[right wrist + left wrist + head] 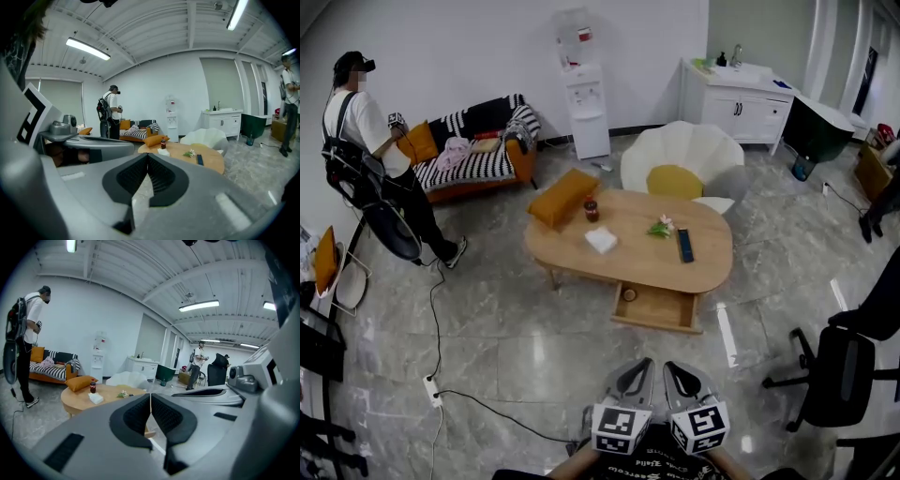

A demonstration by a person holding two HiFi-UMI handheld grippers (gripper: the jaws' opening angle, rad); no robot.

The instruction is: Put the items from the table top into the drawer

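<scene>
We hold the left tongs (pixel 150 404) and right tongs (pixel 147 161) with jaws together, empty, well apart from the worktop (pixel 637 251) and its open drawer (pixel 666 306).

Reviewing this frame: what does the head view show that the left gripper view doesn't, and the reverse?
Head view only: the inside of the open drawer, seen from above, and the power strip. Left gripper view only: the ceiling light, and the left claw up close, its jaws together with nothing between them. Both: the oval table with the bottle, the orange cushion and the standing person.
</scene>
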